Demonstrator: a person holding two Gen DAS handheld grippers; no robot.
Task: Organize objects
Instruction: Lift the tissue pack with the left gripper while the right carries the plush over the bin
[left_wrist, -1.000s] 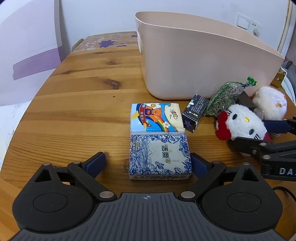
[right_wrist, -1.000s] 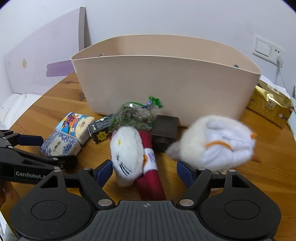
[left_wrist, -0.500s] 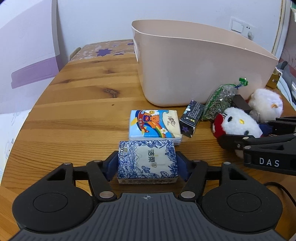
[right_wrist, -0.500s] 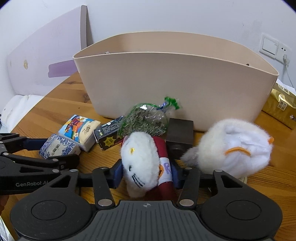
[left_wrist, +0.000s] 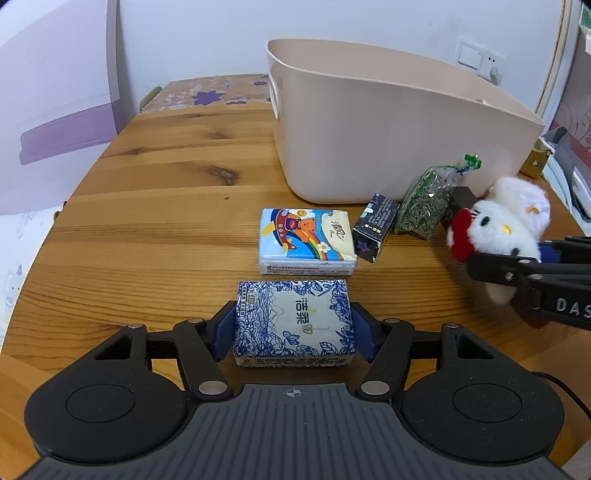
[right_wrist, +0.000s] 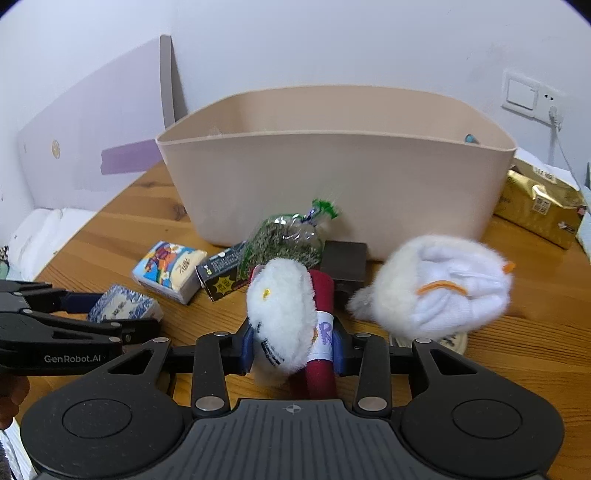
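1. The left claw (left_wrist: 293, 328) is clamped on a blue tissue pack (left_wrist: 293, 321), its blue pads pressed against both short sides; the pack is white with a dense blue floral print and a pale label bearing Chinese characters, and it sits at the near edge of the wooden table (left_wrist: 155, 236).
2. Just beyond it lies a cartoon tissue pack (left_wrist: 306, 242), printed with a bear, a plane and a rainbow.
3. To the right of that pack, a small black box (left_wrist: 375, 227) and a clear bag of green herbs (left_wrist: 426, 201) lie against the near wall of a beige tub (left_wrist: 388, 136).
4. The right claw (right_wrist: 293, 349) grips a white cat plush (right_wrist: 282, 312) with a yellow nose and a dark red body; the pads squeeze its lower part, and the head tilts left.
5. A second white plush (right_wrist: 439, 288) with orange trim lies just right of the cat, blurred.
6. A gold packet (right_wrist: 539, 210) rests at the far right, beside the tub.
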